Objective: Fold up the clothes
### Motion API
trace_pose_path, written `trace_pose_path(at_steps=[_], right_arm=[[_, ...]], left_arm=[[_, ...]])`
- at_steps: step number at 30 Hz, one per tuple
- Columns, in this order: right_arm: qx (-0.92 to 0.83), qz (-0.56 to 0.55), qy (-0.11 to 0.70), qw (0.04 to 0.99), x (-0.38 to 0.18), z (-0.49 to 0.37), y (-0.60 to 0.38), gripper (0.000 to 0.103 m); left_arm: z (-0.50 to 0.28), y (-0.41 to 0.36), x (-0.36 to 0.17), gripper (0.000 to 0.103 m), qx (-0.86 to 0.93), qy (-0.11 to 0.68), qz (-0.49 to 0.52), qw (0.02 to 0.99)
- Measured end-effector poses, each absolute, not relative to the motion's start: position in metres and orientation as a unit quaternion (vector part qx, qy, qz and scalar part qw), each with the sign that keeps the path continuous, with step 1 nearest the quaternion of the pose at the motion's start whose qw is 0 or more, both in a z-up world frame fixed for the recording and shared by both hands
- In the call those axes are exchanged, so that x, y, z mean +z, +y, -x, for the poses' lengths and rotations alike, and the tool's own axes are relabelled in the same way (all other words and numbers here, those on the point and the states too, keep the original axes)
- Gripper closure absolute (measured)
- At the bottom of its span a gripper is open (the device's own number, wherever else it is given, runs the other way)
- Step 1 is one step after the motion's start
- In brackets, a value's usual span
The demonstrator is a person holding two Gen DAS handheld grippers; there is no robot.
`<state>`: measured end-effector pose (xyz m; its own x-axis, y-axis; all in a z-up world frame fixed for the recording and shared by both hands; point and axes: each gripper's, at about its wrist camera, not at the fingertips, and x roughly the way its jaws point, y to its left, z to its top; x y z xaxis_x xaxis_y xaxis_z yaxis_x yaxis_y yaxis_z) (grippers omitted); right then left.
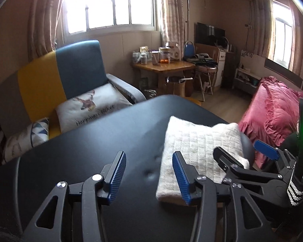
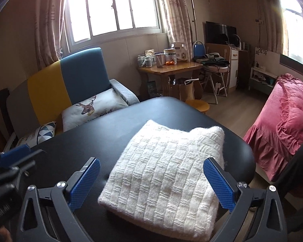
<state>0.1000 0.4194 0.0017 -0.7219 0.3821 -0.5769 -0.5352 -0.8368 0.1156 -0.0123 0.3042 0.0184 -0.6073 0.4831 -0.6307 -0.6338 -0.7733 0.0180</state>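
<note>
Right wrist view: folded white sweater (image 2: 163,173) on black desk (image 2: 86,137), near corner cut off; both jaws spread, empty.

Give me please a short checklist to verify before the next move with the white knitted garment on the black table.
1. White knitted garment folded into a compact rectangle: ok.
2. Garment fully on the black table, not overhanging: cannot tell, near edge cropped.
3. Left gripper jaws open, empty: ok.
4. Right gripper jaws open, nothing clamped: ok.
5. Far corner flat: not ok, it bulges upward.
6. Table beside garment free: ok.
</note>
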Motion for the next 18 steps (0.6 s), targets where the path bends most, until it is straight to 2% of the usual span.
trace_pose_path(at_steps=[9, 18], right_arm=[[0.915, 0.285, 0.147, 0.245, -0.006, -0.102, 0.419, 0.0], [0.912, 0.299, 0.148, 0.238, -0.017, -0.101, 0.42, 0.0]], left_arm=[[0.016, 0.305, 0.01, 0.055, 0.876, 0.109, 0.339, 0.324], [0.013, 0.306, 0.009, 0.055, 0.882, 0.118, 0.322, 0.322]])
